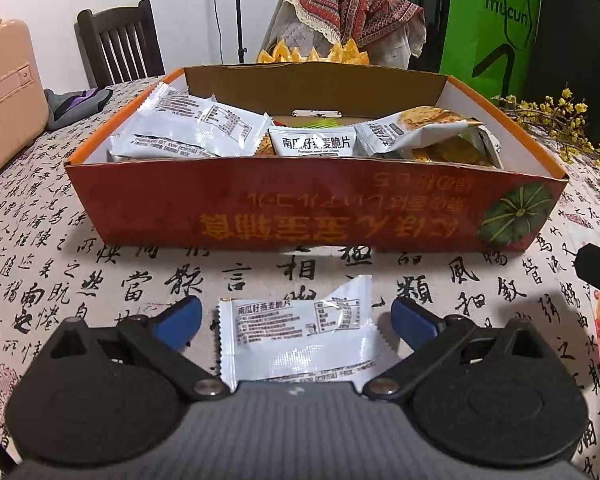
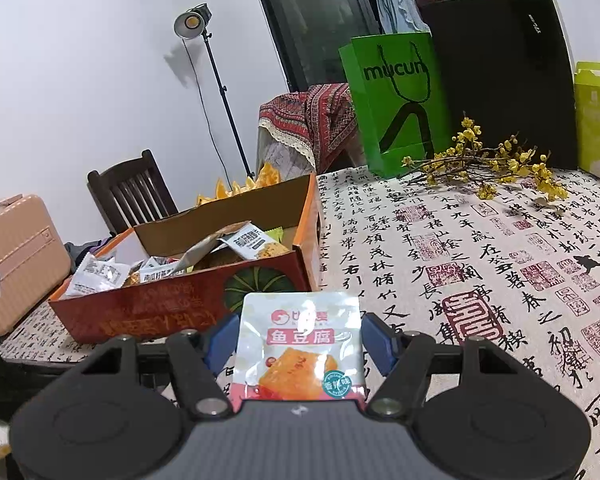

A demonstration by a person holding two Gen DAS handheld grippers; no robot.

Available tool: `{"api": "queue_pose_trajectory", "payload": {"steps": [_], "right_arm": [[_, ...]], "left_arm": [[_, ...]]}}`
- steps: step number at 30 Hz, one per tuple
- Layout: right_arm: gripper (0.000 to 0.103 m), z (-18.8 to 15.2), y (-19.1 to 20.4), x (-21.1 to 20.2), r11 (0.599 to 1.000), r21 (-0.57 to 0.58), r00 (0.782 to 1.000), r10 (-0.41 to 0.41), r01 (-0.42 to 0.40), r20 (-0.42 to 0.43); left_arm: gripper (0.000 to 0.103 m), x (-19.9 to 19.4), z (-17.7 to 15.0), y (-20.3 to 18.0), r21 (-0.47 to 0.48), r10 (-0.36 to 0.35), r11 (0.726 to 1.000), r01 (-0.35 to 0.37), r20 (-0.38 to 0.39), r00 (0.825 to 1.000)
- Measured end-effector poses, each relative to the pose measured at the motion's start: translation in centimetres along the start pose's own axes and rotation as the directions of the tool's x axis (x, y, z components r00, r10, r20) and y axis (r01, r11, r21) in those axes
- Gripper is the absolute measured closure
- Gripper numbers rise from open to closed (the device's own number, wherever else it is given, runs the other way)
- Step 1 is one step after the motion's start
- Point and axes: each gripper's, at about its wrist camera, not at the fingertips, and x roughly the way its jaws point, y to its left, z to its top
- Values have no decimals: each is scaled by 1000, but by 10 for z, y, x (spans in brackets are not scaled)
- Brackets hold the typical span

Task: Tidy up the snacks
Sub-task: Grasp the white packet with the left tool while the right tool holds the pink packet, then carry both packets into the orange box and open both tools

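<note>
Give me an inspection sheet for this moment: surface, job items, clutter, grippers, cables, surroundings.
Surface: table under a cream cloth printed with black calligraphy.
Job's things: red cardboard snack box holding silver-white packets; one silver-white oat crisp packet on the cloth before it; pink-and-white fish tofu packet.
Clutter: yellow flower sprig, green paper bag, black paper bag, grey-purple cloth.
Grippers: left gripper open, fingers either side of the oat crisp packet; right gripper shut on the fish tofu packet, raised off the cloth.
Cables: thin black cable down the lamp stand.
Surroundings: dark wooden chair, pink suitcase, white wall.
</note>
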Motion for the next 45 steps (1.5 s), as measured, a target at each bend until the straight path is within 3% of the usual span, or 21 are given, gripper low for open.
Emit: {"api": "queue_pose_trajectory", "payload": {"steps": [4,7,12,17,23,30,38,45], "right_arm": [[36,0,0,0,1000,-2,1000,-4,4,-1],[36,0,1,0,1000,-8,1000,-3,3,2],[36,0,7,-1,999,-42,1000,3,-3,16],[36,3,15,-9,997,-77,999,20,-16,43],[36,14,29,-22,995,-100,996,28,-20,80],[36,42,54,-21,991,-131,992,35,-19,123],[36,79,78,4,990,-138,989,38,-18,146],[36,98,98,44,990,-142,990,25,-5,136]], "left_arm": [[38,-7,-1,4,-10,-1,1000,1,40,999],[42,-10,0,12,-36,-22,999,24,45,999],[43,-15,1,23,-52,-50,997,53,52,997],[43,-37,6,30,-32,-84,996,88,108,991],[43,-67,23,40,-17,-124,991,130,205,971],[43,-82,55,53,-23,-123,991,135,281,952],[43,-73,98,65,-59,-110,989,137,329,938],[43,-42,125,78,-114,-98,983,141,322,942]]}}
